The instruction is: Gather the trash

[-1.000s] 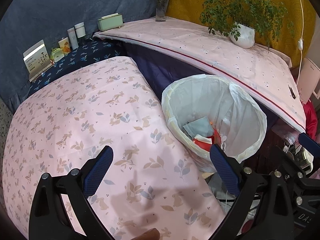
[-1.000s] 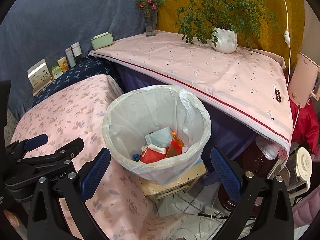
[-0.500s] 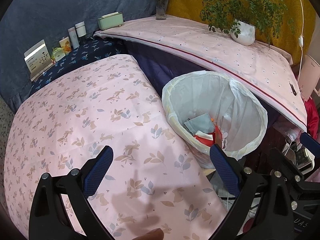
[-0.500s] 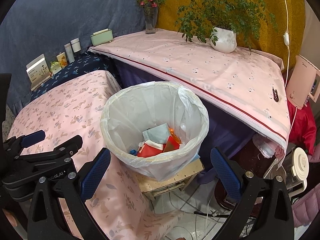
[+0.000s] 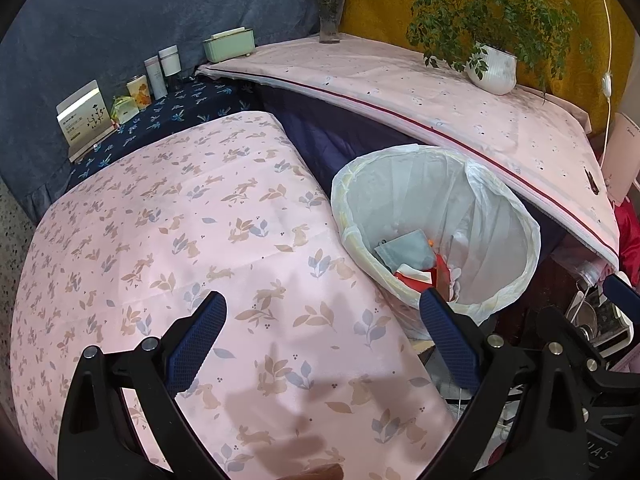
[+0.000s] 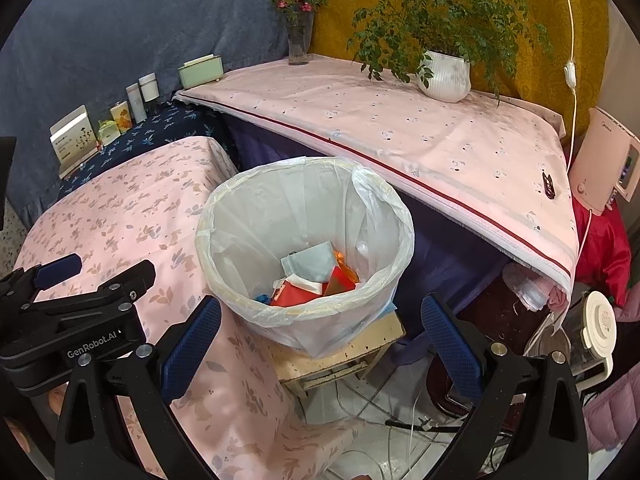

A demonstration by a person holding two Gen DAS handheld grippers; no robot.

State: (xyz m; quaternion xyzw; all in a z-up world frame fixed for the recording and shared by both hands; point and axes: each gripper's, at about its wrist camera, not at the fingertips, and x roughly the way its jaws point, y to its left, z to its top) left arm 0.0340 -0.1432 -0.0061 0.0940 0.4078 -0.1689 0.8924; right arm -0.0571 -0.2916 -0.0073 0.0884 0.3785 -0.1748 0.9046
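Observation:
A white bin with a clear plastic liner (image 6: pixel 248 216) stands on a small wooden stool between two pink-covered tables; it also shows in the left wrist view (image 5: pixel 516 216). Inside lie red packaging (image 6: pixel 296 294), a pale blue packet (image 6: pixel 310 262) and other scraps, seen too in the left wrist view (image 5: pixel 412 252). My left gripper (image 5: pixel 320 332) is open and empty above the rabbit-print table (image 5: pixel 180 232). My right gripper (image 6: pixel 320 332) is open and empty just in front of the bin. The left gripper shows at the left of the right wrist view (image 6: pixel 72 308).
A pink table (image 6: pixel 400 120) behind the bin carries a potted plant (image 6: pixel 444 76), a flower vase (image 6: pixel 298 46) and a green box (image 6: pixel 200 70). Small bottles and cards (image 5: pixel 132 88) stand on a dark blue cloth. A white appliance (image 6: pixel 608 168) and a kettle (image 6: pixel 592 328) are at the right.
Both grippers have drawn back and risen slightly, so the bin sits a little farther away in each view. Both stay open and empty.

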